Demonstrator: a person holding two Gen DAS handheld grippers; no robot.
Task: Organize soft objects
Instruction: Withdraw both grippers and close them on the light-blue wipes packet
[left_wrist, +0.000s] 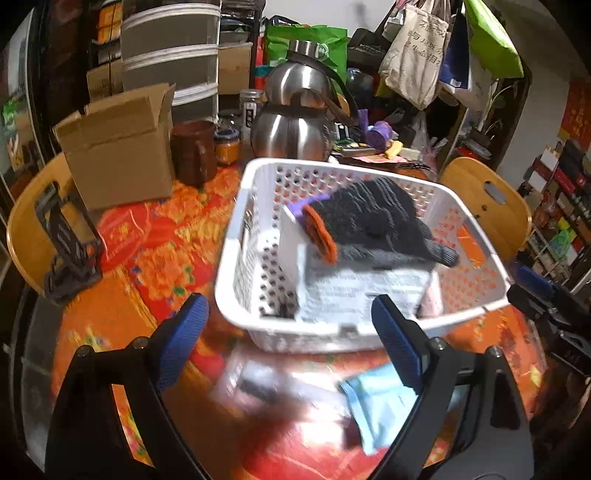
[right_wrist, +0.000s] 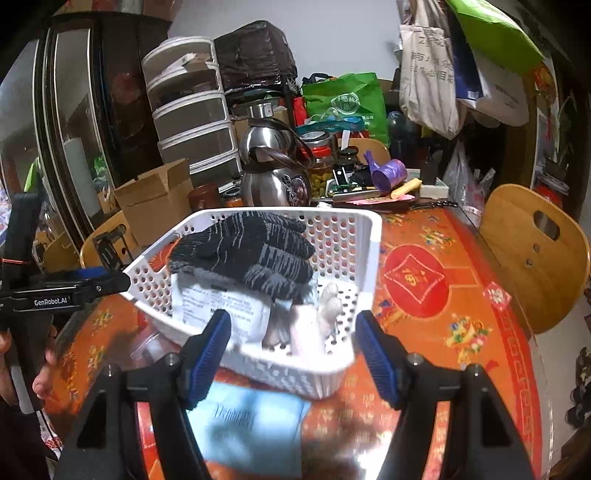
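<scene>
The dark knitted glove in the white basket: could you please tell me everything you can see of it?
The knitted glove is dark grey to black with lighter grey streaks and an orange cuff edge. It looks like soft, ribbed yarn. It lies limp and flat, fingers spread, on top of a white printed packet inside the white perforated basket, with something purple beneath its cuff. No gripper touches it.
</scene>
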